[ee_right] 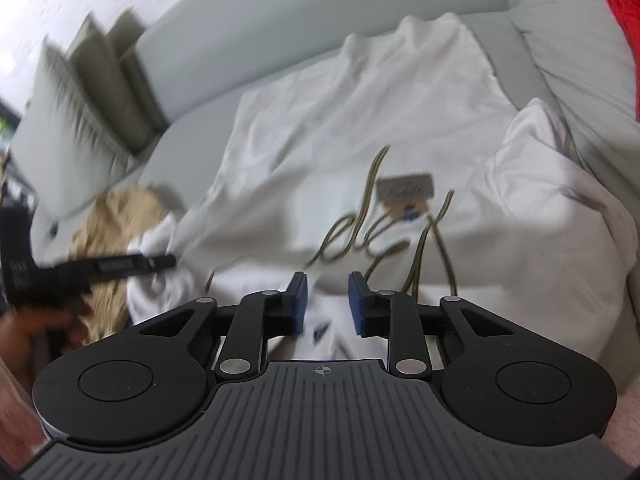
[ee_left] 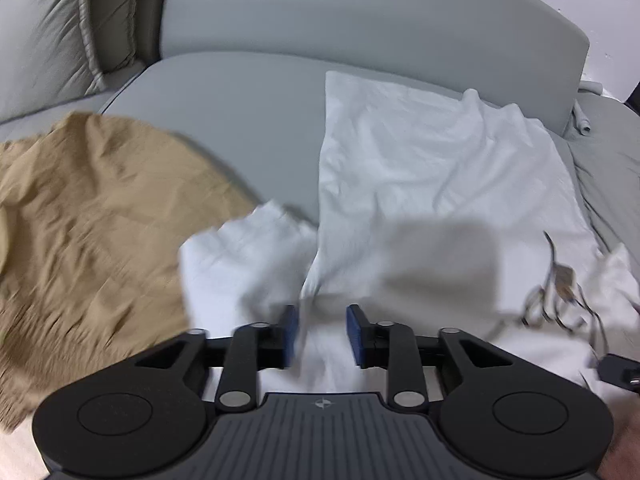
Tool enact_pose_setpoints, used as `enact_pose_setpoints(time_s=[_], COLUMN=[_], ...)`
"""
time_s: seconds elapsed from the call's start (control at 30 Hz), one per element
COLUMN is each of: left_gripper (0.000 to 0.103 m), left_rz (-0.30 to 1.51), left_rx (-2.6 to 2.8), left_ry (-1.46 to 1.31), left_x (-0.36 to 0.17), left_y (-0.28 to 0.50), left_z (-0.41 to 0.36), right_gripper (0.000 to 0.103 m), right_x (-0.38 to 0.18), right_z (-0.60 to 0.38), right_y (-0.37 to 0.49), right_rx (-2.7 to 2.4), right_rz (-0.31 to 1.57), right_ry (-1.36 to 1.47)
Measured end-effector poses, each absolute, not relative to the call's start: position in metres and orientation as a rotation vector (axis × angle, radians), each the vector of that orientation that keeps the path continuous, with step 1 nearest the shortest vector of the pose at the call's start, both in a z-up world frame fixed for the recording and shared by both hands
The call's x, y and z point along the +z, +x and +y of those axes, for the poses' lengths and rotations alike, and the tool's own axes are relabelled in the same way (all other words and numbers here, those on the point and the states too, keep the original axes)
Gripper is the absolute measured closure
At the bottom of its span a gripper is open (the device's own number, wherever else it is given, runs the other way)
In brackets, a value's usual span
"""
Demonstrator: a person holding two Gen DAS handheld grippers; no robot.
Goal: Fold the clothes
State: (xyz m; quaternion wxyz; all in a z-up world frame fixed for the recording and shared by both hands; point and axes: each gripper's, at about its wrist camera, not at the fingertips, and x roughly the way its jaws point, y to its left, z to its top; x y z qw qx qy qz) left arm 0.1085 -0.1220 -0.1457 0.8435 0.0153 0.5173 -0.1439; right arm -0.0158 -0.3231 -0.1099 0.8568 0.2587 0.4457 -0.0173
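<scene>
Tools, left point(ee_left: 322, 334) and right point(ee_right: 325, 304), part-open above white shirt point(ee_left: 432, 184).

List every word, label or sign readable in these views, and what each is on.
White garment, gold script lettering: reads roughly "elex"; blurred and partly hidden, so uncertain.
Hang tag on the white garment: print too blurred to read.
Crosshair mark on the right gripper's body: a symbol, no words.
</scene>
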Motion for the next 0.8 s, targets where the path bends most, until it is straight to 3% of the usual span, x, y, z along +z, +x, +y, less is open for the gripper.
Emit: enact_pose_setpoints(time_s=[0.27,0.7,0.73,0.8], left_gripper=[0.055,0.056,0.059,0.087], left_rz=[1.168,1.21,1.199,1.169], left_rx=[-0.222,-0.104,-0.097,-0.105], left_ry=[-0.136,-0.486,-0.491,-0.474], left_x=[-0.145,-0.179,-0.182,-0.185], left_y=[0.061,0.072,0.075,0.079], left_z=[-0.096,-0.072,-0.073,-0.074], right_gripper=[0.069,0.065,0.064,0.064], right_x=[-0.109,-0.098,-0.098,-0.1], right_z=[-0.292,-0.265,-0.265,-0.264], right_y=[-0.032,-0.037,-0.037,-0.037], right_rx=[-0.004,0.042,0.044,0.046], right_rz=[0.991,0.977,0.982,0.993], right_ry=[0.474,0.403,0.402,0.399])
